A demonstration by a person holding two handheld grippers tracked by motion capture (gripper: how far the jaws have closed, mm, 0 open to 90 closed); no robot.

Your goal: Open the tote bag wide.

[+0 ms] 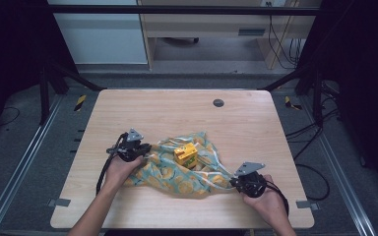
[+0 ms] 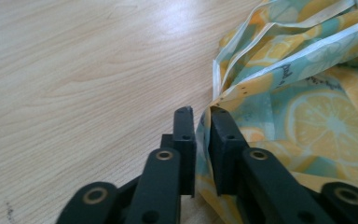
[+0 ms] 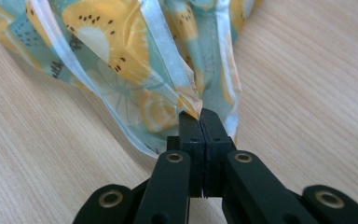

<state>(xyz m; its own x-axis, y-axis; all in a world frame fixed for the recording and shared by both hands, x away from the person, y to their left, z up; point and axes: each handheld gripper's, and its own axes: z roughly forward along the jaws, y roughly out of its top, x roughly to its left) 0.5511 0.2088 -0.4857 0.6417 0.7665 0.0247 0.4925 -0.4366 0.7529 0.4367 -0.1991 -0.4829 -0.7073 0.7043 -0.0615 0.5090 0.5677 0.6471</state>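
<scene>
A teal cloth printed with lemon slices (image 1: 172,173) lies crumpled on the wooden table (image 1: 177,108), with a small yellow box (image 1: 186,154) standing in its middle. My left gripper (image 1: 145,150) is at the cloth's left corner. In the left gripper view its jaws (image 2: 201,114) stand a little apart, with the edge of the cloth (image 2: 307,107) in the gap and no pad pressing on it. My right gripper (image 1: 234,181) is at the right corner. In the right gripper view it (image 3: 199,116) is shut on a pinched corner of the cloth (image 3: 135,70).
A round grey cable port (image 1: 218,103) sits in the far part of the table. Bare wood runs along the front edge and the back half. Black frame posts and cables stand off both sides of the table.
</scene>
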